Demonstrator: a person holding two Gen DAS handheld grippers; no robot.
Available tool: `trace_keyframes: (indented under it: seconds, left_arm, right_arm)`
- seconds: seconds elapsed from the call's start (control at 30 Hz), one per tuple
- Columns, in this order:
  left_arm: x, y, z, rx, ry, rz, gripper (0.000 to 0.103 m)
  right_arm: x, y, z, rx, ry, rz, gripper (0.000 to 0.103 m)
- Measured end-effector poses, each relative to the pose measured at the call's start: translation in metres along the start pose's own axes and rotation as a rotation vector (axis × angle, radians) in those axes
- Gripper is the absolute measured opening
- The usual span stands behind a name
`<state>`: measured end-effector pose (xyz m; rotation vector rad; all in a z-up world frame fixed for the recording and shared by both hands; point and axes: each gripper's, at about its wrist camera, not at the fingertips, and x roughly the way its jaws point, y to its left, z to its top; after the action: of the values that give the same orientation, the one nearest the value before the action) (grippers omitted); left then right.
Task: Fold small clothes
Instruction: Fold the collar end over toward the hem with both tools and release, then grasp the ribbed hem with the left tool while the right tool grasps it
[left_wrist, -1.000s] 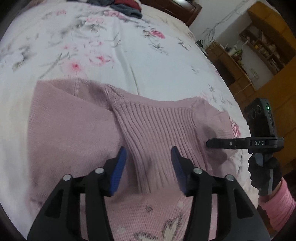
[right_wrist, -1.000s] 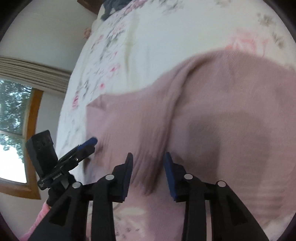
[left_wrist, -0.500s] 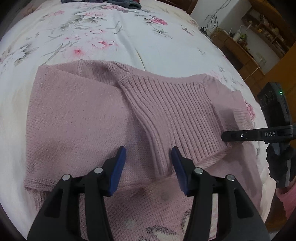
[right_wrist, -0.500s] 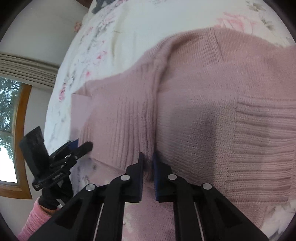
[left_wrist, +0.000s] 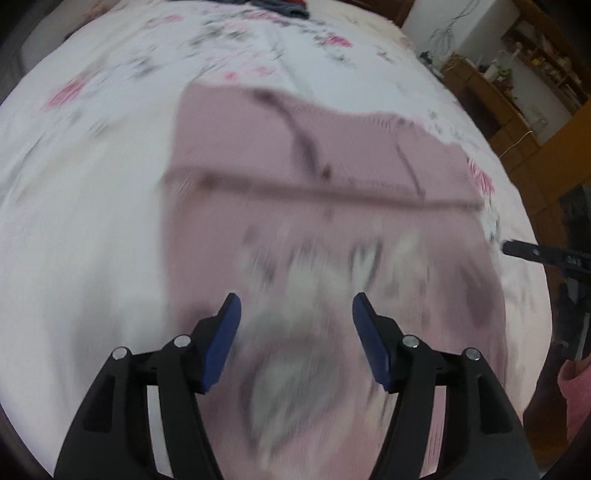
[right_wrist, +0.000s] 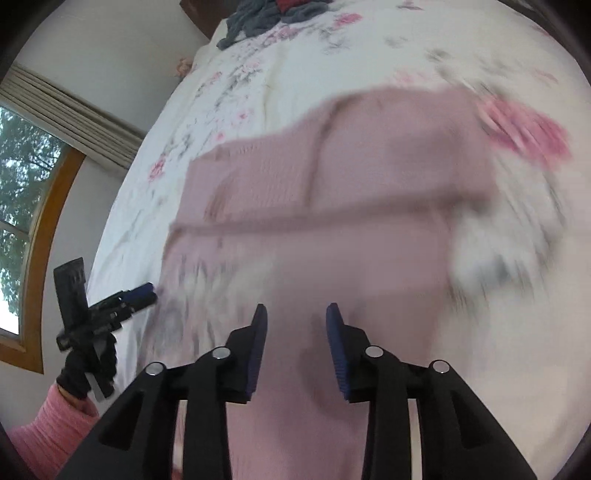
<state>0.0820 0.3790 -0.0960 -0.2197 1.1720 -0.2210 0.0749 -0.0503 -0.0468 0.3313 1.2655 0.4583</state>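
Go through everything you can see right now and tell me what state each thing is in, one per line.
Pink knit sweater: lying on the bed, one part folded over the rest, held by neither gripper.
Left gripper: open, fingers wide apart, empty.
Right gripper: open, empty.
Floral bedsheet: spread out under the sweater.
Pile of dark clothes: heaped, unfolded, at the far end of the bed.

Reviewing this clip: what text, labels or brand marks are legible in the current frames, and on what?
None reads clearly.
Light marking on the side of the right gripper, seen at the right edge of the left wrist view: too blurred to read.
Pink sweater: white-grey pattern on its front, motion-blurred; no letters can be told.
Floral bedsheet: flowers only.
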Motion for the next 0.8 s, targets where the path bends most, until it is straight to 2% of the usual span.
trace_keyframes:
  seconds: [0.1, 0.23, 0.27, 0.33, 0.53, 0.67, 0.8]
  left_arm:
    - [-0.025, 0.011, -0.045, -0.024, 0.028, 0.043, 0.064]
    - [-0.048, 0.021, -0.09, -0.055, 0.048, 0.08, 0.067]
    - [-0.053, 0.022, -0.102, -0.053, 0.053, 0.111, 0.067]
    - [-0.054, 0.024, -0.112, -0.057, 0.066, 0.117, 0.067]
    - [-0.058, 0.028, -0.141, -0.099, 0.083, 0.091, 0.067]
    - [-0.053, 0.032, -0.158, -0.122, 0.108, 0.081, 0.067]
    - [-0.044, 0.037, -0.168, -0.155, 0.131, 0.069, 0.067]
  right_arm:
    - [-0.026, -0.01, -0.059, 0.033, 0.0, -0.088, 0.041]
    - [-0.048, -0.021, -0.112, 0.083, 0.009, -0.119, 0.051]
    - [-0.049, -0.024, -0.122, 0.097, 0.019, -0.123, 0.052]
    - [-0.048, -0.028, -0.141, 0.128, 0.046, -0.112, 0.052]
    - [-0.039, -0.033, -0.176, 0.141, 0.08, -0.14, 0.052]
    - [-0.025, -0.039, -0.187, 0.162, 0.092, -0.167, 0.052]
    - [-0.015, -0.049, -0.198, 0.194, 0.111, -0.153, 0.052]
